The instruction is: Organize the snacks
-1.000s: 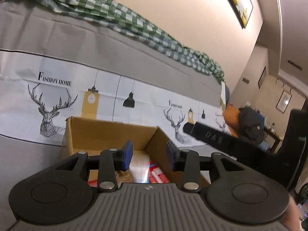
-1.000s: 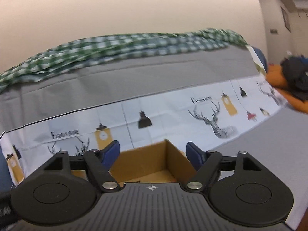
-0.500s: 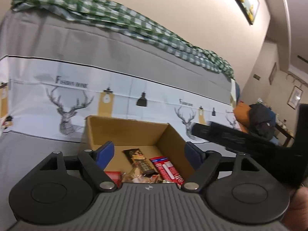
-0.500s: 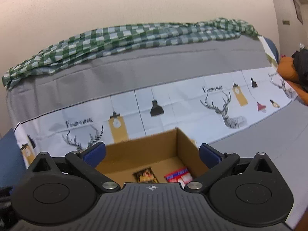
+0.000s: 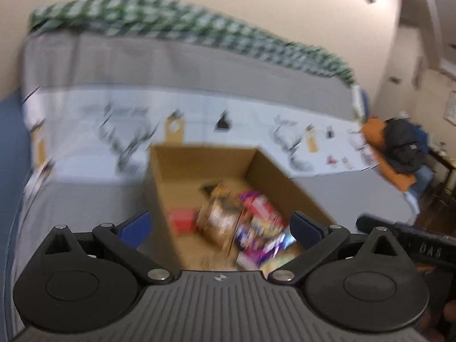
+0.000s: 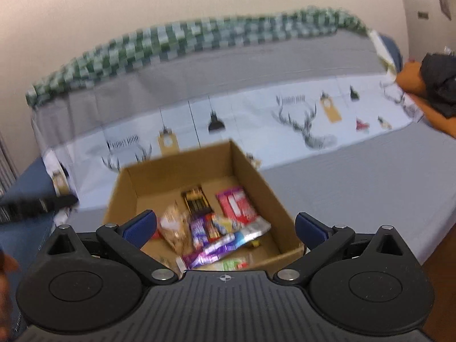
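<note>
Both claws (left [image 5: 219, 228], right [image 6: 226, 228]) rose, spread, above snack box [image 6: 245, 165].

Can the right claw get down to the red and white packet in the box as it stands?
Probably yes: the right claw is open above the open-topped box, and the red and white packet lies uncovered near the right wall.

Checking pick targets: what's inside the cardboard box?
Inside the cardboard box: loose snack packets, including a red pack, a dark bar and a purple wrapper. The right gripper body covers the near corner.
</note>
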Tool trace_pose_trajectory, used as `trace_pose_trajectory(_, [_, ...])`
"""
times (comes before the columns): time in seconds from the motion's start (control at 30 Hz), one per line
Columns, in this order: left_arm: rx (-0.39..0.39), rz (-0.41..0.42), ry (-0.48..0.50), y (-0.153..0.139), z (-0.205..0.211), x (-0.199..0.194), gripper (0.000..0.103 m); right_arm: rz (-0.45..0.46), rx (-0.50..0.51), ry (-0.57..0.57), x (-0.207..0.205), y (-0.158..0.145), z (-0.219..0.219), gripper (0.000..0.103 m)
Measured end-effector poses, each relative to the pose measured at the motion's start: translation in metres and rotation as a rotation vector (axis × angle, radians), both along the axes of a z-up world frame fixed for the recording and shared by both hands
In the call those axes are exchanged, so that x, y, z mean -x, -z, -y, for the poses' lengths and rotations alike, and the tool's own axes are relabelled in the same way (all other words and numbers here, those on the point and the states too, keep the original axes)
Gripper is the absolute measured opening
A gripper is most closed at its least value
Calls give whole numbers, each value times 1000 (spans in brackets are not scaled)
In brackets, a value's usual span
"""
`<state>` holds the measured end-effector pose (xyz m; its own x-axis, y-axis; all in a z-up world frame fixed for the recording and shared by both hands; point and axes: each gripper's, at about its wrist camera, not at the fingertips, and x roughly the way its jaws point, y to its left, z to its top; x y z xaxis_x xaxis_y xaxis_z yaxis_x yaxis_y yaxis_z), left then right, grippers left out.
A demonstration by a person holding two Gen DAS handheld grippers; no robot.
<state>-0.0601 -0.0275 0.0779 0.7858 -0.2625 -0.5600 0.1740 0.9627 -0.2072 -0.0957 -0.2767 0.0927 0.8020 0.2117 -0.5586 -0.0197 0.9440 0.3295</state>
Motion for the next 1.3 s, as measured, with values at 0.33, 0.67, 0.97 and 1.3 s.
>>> trace_pose_trajectory(0.33, [-61, -200, -214, 27, -4, 95, 103, 12, -26, -138, 30, 0, -16, 102])
trace_pose_trajectory(0.67, [-155, -267, -240, 17, 44, 93, 103, -105, -44, -170, 22, 21, 5, 102])
trace_pose_trajectory(0.97, [-238, -318, -282, 34, 63, 55, 103, -271, -157, -156, -3, 73, 27, 102])
trace_pose_trajectory(1.3, [-257, -310, -256, 45, 92, 36, 103, -279, -171, -178, -11, 86, 42, 102])
